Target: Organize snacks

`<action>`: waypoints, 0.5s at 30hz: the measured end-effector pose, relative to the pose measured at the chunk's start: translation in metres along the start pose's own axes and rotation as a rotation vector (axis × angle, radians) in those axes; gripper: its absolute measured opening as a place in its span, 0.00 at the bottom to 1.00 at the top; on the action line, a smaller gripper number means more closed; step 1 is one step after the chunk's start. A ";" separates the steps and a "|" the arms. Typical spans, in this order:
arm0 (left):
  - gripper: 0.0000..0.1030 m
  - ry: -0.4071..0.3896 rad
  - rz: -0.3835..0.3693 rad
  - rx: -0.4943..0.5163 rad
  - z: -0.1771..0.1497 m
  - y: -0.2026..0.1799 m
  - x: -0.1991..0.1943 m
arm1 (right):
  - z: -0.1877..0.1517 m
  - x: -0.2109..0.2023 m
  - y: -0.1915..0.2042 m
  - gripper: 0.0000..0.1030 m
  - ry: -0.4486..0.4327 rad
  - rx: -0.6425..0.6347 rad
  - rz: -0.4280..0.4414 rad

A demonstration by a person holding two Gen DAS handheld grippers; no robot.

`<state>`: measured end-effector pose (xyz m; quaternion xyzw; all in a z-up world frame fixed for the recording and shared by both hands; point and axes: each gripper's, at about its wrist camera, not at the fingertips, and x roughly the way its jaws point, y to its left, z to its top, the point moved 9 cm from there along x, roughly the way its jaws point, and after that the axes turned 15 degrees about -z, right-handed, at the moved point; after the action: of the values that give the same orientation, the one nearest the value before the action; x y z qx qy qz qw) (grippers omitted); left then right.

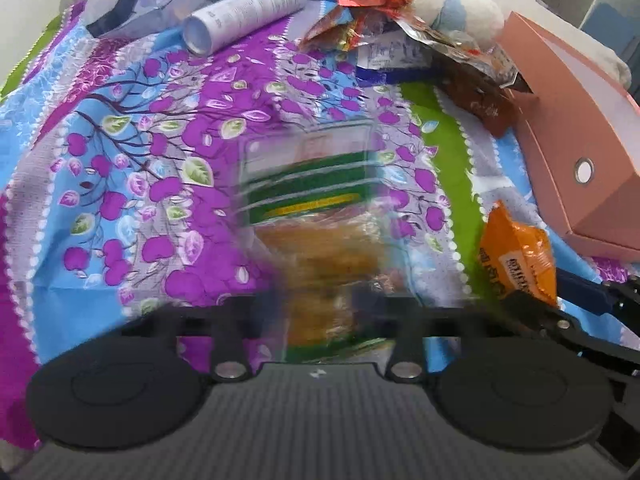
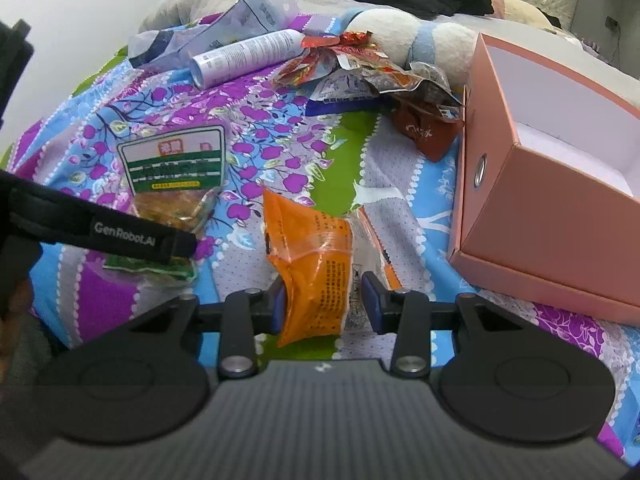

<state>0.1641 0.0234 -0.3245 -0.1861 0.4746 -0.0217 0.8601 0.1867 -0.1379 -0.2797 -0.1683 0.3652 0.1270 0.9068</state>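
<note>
An orange packet (image 2: 316, 256) is held between the blue pads (image 2: 370, 296) of the right gripper (image 2: 323, 296), low over the floral sheet (image 2: 280, 128). A green-label bag (image 1: 316, 216), blurred, lies at the left gripper (image 1: 320, 308); whether its fingers are closed cannot be told. A pink box (image 2: 532, 216) stands open to the right, near a wrapper pile (image 2: 372, 72). A white tube (image 2: 248, 56) lies beyond.

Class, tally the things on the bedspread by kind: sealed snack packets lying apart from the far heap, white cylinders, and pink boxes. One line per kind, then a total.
Snack packets apart from the heap: 2, the green-label packet and the orange packet
White cylinders: 1
Pink boxes: 1
Total: 4
</note>
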 end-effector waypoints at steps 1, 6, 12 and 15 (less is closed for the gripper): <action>0.24 -0.005 -0.011 -0.016 0.001 0.001 -0.003 | 0.001 -0.003 0.000 0.40 -0.002 0.006 0.001; 0.16 -0.024 -0.054 -0.056 -0.001 0.008 -0.015 | 0.004 -0.016 -0.001 0.39 -0.013 0.025 -0.001; 0.14 -0.046 -0.112 -0.104 -0.010 0.011 -0.027 | 0.001 -0.024 0.001 0.38 -0.013 0.020 0.000; 0.12 -0.050 -0.158 -0.153 -0.017 0.015 -0.031 | -0.004 -0.024 0.010 0.38 0.000 0.003 0.017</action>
<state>0.1312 0.0390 -0.3123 -0.2882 0.4373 -0.0486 0.8505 0.1644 -0.1331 -0.2675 -0.1638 0.3665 0.1342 0.9060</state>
